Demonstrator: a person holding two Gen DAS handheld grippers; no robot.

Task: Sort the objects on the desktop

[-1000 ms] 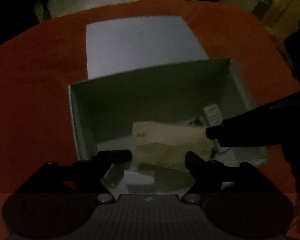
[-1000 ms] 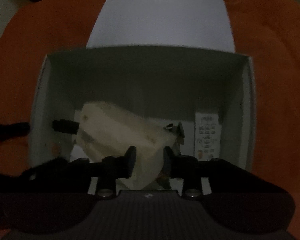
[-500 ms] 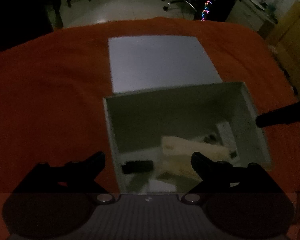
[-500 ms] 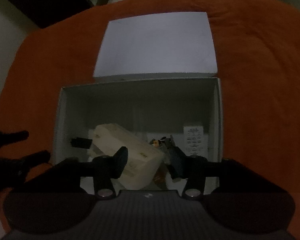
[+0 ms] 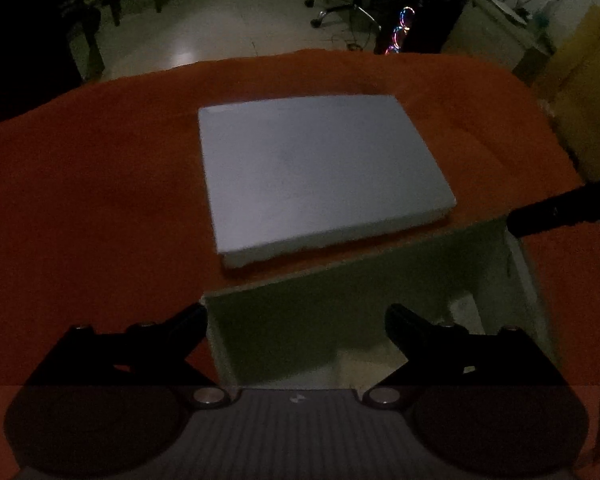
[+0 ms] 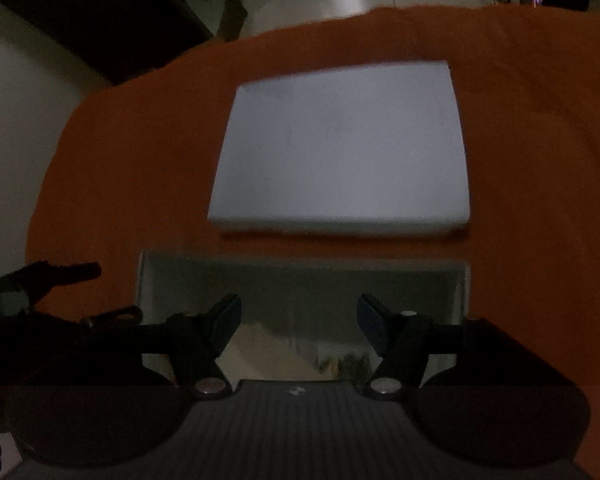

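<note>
Cloth (image 5: 100, 184) of orange-red covered the whole table, and the room around it lay dim. On it, at the far side, the white box lid (image 5: 320, 176) rested flat, top up, just beyond the open white box (image 5: 284, 320), with a narrow strip of cloth between the two. The box stood nearest the cameras; something pale and something small and speckled lay on its floor, too dark and blurred to identify. The left gripper (image 5: 296, 322) hung above the box's near left corner, its jaws spread wide and holding nothing. The right gripper (image 6: 299, 314) hovered over the box's interior, jaws likewise wide apart and empty.
</note>
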